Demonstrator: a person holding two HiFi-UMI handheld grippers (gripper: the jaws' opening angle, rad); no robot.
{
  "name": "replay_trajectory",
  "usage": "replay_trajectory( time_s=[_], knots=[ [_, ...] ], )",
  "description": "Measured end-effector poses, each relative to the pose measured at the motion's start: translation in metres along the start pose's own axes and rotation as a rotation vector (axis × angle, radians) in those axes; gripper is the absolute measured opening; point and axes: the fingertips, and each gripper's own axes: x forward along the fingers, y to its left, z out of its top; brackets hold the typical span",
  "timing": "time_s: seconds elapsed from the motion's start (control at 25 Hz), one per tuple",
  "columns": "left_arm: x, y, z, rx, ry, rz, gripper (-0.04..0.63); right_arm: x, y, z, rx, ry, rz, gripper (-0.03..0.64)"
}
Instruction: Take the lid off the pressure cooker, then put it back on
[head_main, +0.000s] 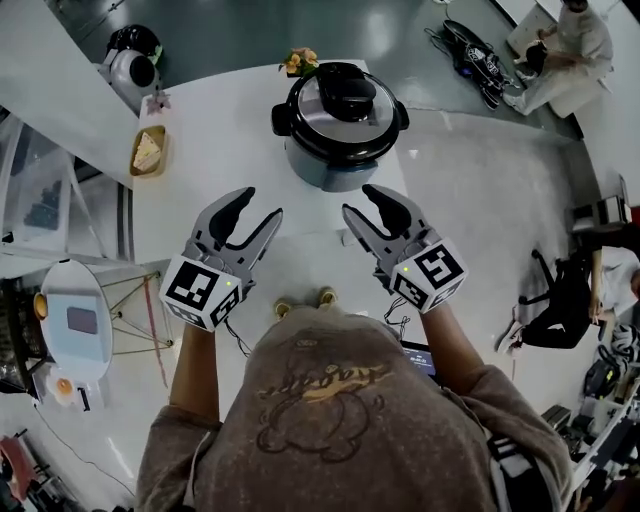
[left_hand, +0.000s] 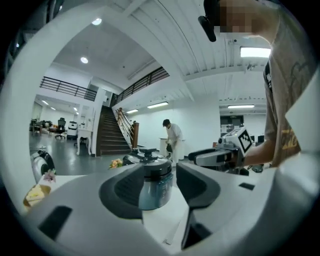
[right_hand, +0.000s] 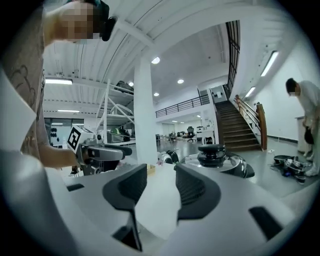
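Observation:
A pressure cooker (head_main: 338, 128) with a silver-grey body stands at the far side of the white table (head_main: 210, 120). Its lid (head_main: 345, 92), with a black knob, sits on the pot. My left gripper (head_main: 258, 205) and right gripper (head_main: 360, 200) hover side by side short of the cooker, both open and holding nothing. In the left gripper view the cooker (left_hand: 152, 182) shows in the gap of the left gripper (left_hand: 160, 187), well beyond the jaws. In the right gripper view the lid (right_hand: 216, 156) lies right of the right gripper (right_hand: 160, 189).
A small wooden tray with food (head_main: 148, 152) lies at the table's left edge. A posy of flowers (head_main: 300, 60) sits behind the cooker. A white appliance (head_main: 130, 65) stands at the far left. A person in white (head_main: 565, 45) crouches on the floor at the far right.

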Motion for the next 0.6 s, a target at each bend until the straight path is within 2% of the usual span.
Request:
replay_trajectory(
  time_s=[0.08,0.2,0.32,0.6],
  knots=[
    [-0.006,0.002,-0.004,-0.021,-0.033,0.067,0.172,-0.003,0.004,-0.005,-0.016,-0.017,0.000,0.133],
    [-0.014,0.004,-0.015,-0.035,-0.060,0.151,0.072,-0.009,0.007,-0.012,-0.042,-0.030,-0.009,0.098],
    [-0.021,0.001,-0.025,-0.035,-0.074,0.205,0.007,-0.016,0.005,-0.022,-0.016,-0.026,-0.028,0.061],
    [-0.027,-0.005,-0.048,-0.059,-0.057,0.247,0.003,-0.020,0.000,-0.049,0.011,-0.021,-0.040,-0.003]
  ],
)
